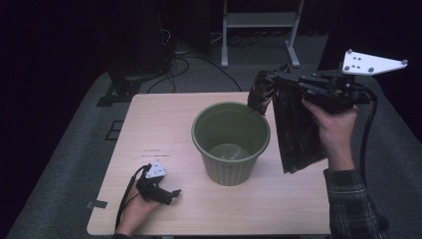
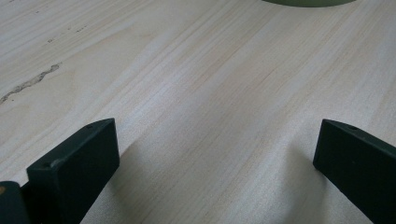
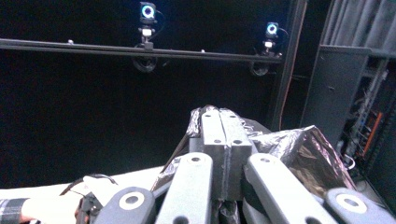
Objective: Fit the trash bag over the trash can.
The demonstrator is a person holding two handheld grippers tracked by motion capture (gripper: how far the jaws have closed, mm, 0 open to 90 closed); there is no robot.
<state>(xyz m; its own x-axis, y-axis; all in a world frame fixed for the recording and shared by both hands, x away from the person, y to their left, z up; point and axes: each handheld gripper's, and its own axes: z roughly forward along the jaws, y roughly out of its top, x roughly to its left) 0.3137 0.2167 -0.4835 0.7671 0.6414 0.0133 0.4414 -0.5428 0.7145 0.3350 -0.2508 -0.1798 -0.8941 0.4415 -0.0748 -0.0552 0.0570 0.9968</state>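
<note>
Dark room, pale wood table [image 1: 164, 124] with a green bin [image 1: 231, 142] standing upright at its middle, mouth up, nothing visible inside but its bare bottom. Right of the bin and above its rim, the right gripper [image 1: 281, 82] is clamped fully shut on a dark shiny trash bag [image 1: 293, 124]; in the right gripper view the jaws are pressed together with crinkled film [image 3: 308, 154] bunched around them. The pinch is at the bag's top edge, so the bag hangs by its own weight: long axis near vertical, bottom pointing down toward the table right of the bin, top corner drooping over the bin's far-right rim. Held high like this probably to let the bag unfold and get its mouth over the bin for lining. Left gripper [image 1: 171, 195] lies near the table's front edge, left of and nearer than the bin, resting low in the hand, jaws wide apart with nothing between them, aimed toward the bin base [image 2: 308, 2]. Likely parked until needed to spread the bag's opening.
</note>
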